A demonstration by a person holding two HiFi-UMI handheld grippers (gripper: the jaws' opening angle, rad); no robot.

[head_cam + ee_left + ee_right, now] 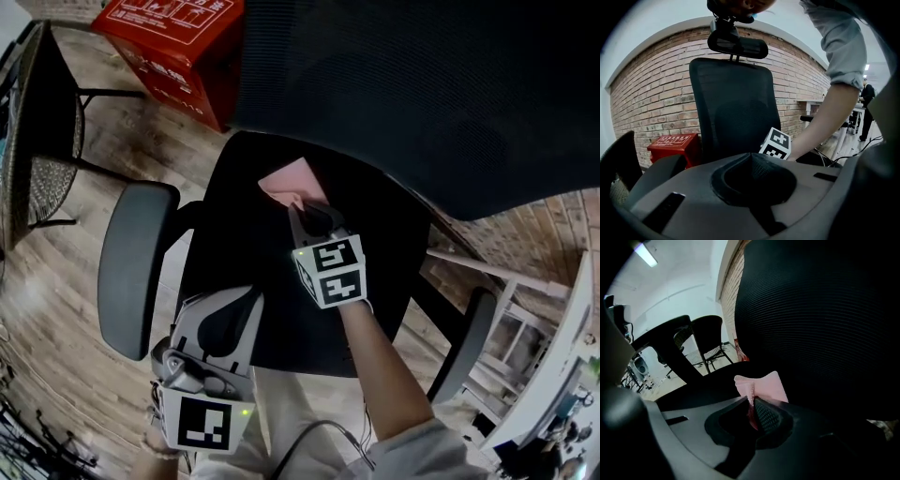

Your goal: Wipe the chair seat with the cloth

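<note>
Pink cloth (292, 180), thin and folded, lay on the far part of the black chair seat (239, 239), close under the mesh backrest (422, 94).

Head view: the right claw (307, 210) reached over the middle of the seat, with its tips at the cloth's near edge. The left claw (234, 298) hung at the seat's near-left edge, beside the grey armrest (136, 262) and well apart from the cloth. A red box (178, 42) stood on the wood floor, far left.

Left gripper view: the left claw (751, 157) had its jaws drawn together with nothing between them. Beyond it were the backrest (736, 108), the headrest (738, 45) and a brick wall (656, 93). The right claw's marker cube (777, 144) showed just to the right.

Right gripper view: the right claw (753, 404) was pinched tight on the cloth (764, 384). One fold stood up between the jaws, and the rest fanned out past the tips towards the backrest.

Handling, as a judgement: the cloth looked light, limp and soft, and not fragile. It should bunch and trail rather than push flat. A pinch at the edge leaves little cloth under the tips. A hold through a doubled fold nearer the middle would keep a wad against the seat. The seat covering looked likely to drag, so a shallow grip might let the cloth slip out on a long stroke.
</note>
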